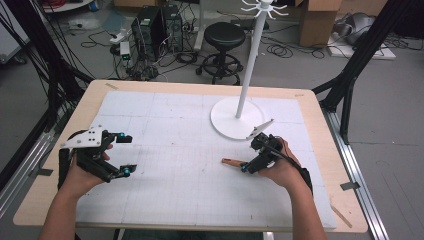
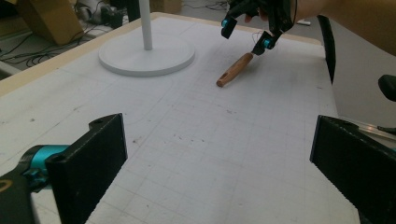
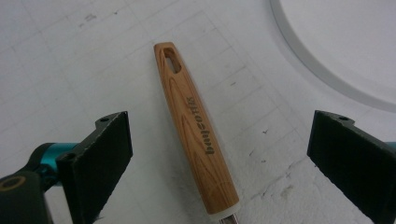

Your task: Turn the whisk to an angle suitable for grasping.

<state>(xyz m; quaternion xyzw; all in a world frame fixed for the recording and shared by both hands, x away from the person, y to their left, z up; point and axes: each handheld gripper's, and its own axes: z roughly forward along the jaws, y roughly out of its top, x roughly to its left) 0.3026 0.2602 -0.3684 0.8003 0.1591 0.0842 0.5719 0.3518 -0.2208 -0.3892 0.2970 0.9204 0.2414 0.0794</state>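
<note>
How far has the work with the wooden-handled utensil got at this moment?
Done: nothing yet; the wooden-handled utensil lies flat on the white mat, near the round base of the white stand. In hand: the right tongs are open, straddling the handle without pressing it. The left tongs are open, apart from it. Left: closing on the handle, lifting it, and probably moving it to the stand.

Between my right jaws lies a wooden handle (image 3: 194, 133), and along its grain runs the one line of print I can read: dark letters spelling roughly "baysoTHX", though the last few are unclear. The word runs lengthwise down the handle, between the slotted far end and the pale collar at the near end. On the mat (image 3: 70, 60) I see only thin grid lines, with no figures or words.
</note>
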